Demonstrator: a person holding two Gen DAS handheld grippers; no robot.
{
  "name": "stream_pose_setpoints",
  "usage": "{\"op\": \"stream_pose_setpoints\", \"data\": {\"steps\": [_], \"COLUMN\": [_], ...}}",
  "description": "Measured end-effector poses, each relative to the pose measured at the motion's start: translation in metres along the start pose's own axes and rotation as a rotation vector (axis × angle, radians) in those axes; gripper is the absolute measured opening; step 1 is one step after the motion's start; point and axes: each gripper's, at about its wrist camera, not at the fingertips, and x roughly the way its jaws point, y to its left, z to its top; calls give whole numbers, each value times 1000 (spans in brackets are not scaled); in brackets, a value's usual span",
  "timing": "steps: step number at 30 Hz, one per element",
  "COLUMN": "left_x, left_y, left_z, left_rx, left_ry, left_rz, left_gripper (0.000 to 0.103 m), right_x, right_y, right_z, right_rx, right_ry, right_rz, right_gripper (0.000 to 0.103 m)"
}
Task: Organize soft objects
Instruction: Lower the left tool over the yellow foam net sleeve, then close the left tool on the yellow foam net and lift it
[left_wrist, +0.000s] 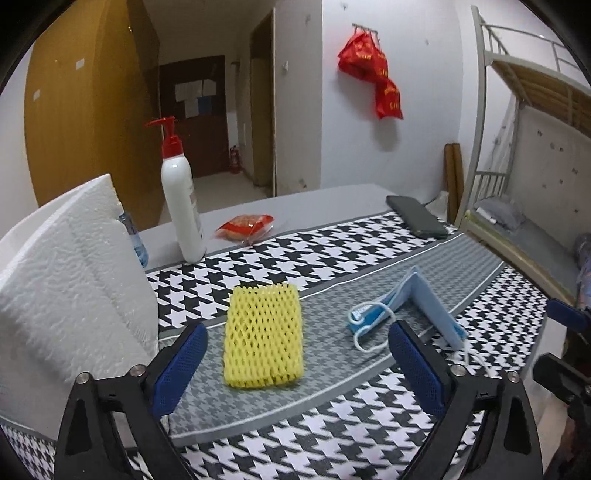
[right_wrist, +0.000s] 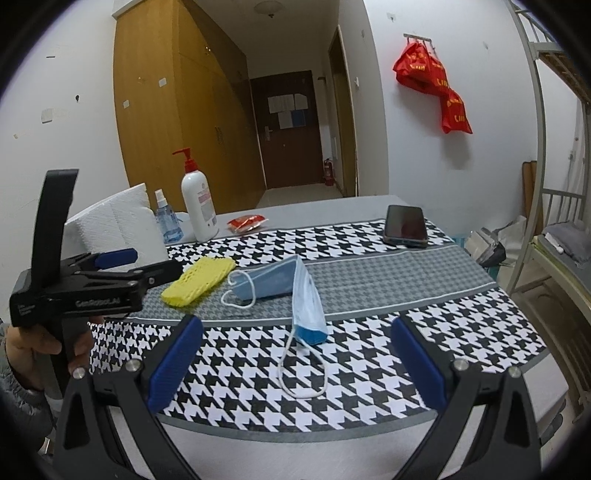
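Foam fruit net light and squashy, best pinched across its short edges by spread, empty left tool; right tool likewise released.

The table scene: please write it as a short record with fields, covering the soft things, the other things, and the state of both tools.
surface: table with a black-and-white patterned cloth
soft things: yellow foam net, lying flat; blue face mask, folded, partly raised
left tool: open, holds nothing, foam net ahead between its fingers
right tool: open, holds nothing, mask loop ahead
other things: lotion bottle, spray bottle, phone, red packet, white paper towel pack
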Motion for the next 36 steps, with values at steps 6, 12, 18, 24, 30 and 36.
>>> {"op": "stream_pose_setpoints", "data": {"steps": [6,12,18,24,30,36], "left_x": [27,49,60,69,75,74], "left_y": [11,20,25,29,27,37], "left_z": [2,-2,-6,-7,-9,-7], "left_rx": [-49,-75,-72,-64,-34,-60], "left_ry": [71,151,184,216,233,223], "left_rz": [-1,3,13,14,33,24], "left_gripper": [92,81,68,60,50,25], "right_x": [8,16,26,37,47,59], "right_y": [-3,-5,-5,-2,2,8], "right_z": [2,6,9,13,18,26], "right_rx": [-7,-11,-33,-55,-80,-99], "right_ry": [15,37,64,91,117,151], "right_rz": [7,16,22,36,54,64], "right_gripper": [102,102,102,102,102,102]}}
